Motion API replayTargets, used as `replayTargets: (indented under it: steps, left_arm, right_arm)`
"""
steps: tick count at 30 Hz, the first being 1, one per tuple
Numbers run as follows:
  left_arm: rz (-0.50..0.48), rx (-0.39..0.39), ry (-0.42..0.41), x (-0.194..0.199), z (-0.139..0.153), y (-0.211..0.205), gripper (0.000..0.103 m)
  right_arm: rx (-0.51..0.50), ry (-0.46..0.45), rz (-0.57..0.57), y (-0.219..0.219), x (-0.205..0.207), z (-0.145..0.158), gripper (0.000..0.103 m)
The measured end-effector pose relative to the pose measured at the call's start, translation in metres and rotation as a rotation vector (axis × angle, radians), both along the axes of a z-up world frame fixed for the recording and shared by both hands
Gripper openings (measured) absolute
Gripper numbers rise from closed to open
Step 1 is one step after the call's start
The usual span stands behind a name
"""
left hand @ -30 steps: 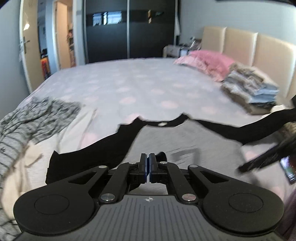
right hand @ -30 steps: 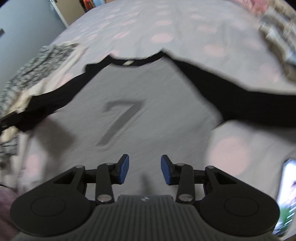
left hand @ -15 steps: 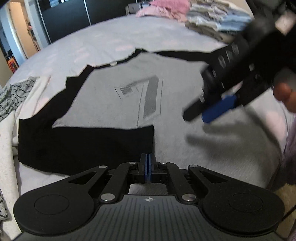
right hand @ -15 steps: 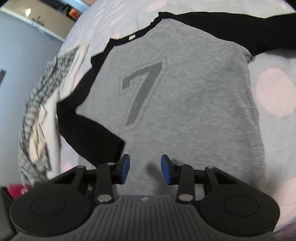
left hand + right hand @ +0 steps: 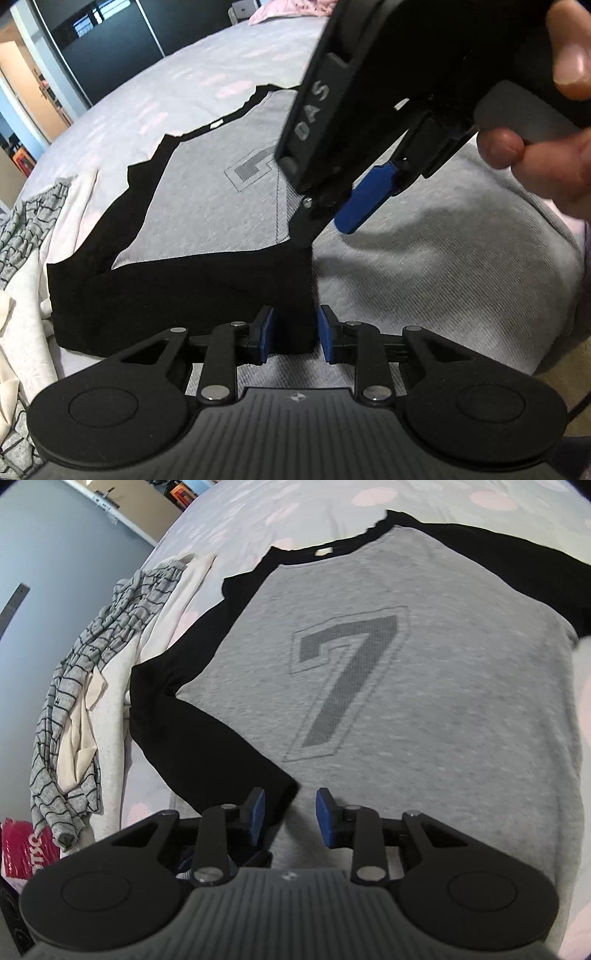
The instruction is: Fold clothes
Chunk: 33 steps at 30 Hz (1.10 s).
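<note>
Already the grey raglan shirt (image 5: 424, 686) with the printed 7 (image 5: 343, 679) lies face up on the dotted bedspread (image 5: 192, 88), and its black left sleeve (image 5: 184, 295) is folded across the lower body of the shirt, the cuff end reaching about to the middle. That placement looks deliberate: a sleeve brought inward narrows the garment before the body gets folded.

Over that cuff sits the left gripper (image 5: 291, 338), its jaws having just been opening; the blue pads now stand a modest way apart with the sleeve's corner between them, and I see no pinch on the cloth (it reads as a release, though that is my judgement). Beside it, the right gripper (image 5: 290, 812) points down at the same cuff edge, its jaws having just been narrowing a little, and they too stand moderately apart with nothing clamped. From the left wrist view the right gripper looms above the shirt, held by a hand (image 5: 546, 155) whose fingers wrap the trigger.

Left of the shirt a striped grey garment (image 5: 74, 686) and a cream one (image 5: 114, 686) wait in a loose heap, presumably next in line. Judging by the layout, the right sleeve, running off past the shirt's far shoulder, is the part not yet folded in.
</note>
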<state>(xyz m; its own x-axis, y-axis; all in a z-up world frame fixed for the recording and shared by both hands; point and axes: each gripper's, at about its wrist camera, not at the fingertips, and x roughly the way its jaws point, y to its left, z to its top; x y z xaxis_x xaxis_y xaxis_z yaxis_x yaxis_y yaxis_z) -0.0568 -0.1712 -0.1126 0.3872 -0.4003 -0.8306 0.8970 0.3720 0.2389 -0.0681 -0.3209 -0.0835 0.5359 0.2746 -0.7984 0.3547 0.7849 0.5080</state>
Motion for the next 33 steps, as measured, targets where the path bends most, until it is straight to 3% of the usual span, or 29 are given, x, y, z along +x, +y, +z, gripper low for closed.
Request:
replayTargets:
  steps: [8,9,10,13,18,23,28,33]
  left_arm:
    - [0.027,0.037,0.069,0.013,-0.005,-0.011,0.024]
    - [0.034,0.033,0.082,0.015,-0.005,-0.01,0.024]
    - [0.041,0.028,0.096,0.017,-0.004,-0.01,0.024]
    - [0.058,0.008,0.12,0.022,0.001,-0.007,0.024]
    - [0.095,-0.066,0.147,0.033,0.023,0.007,0.024]
    - [0.129,-0.115,0.148,0.057,0.06,0.028,0.026]
    - [0.202,-0.081,0.031,0.103,0.092,0.047,0.03]
    - [0.289,-0.05,0.01,0.152,0.086,0.058,0.03]
  right_arm:
    - [-0.019,0.03,0.035,0.01,0.024,-0.012,0.034]
    - [-0.015,0.032,0.038,0.01,0.025,-0.015,0.025]
    - [-0.014,0.03,0.043,0.012,0.025,-0.015,0.009]
    - [-0.023,-0.001,0.051,0.015,0.023,-0.01,0.004]
    - [-0.013,-0.108,0.069,0.013,0.025,0.029,0.003]
    - [-0.09,-0.154,0.084,-0.003,0.038,0.069,0.003]
    - [-0.113,-0.187,0.049,-0.041,0.05,0.105,0.003]
    - [-0.175,-0.242,-0.026,-0.091,0.052,0.137,0.003]
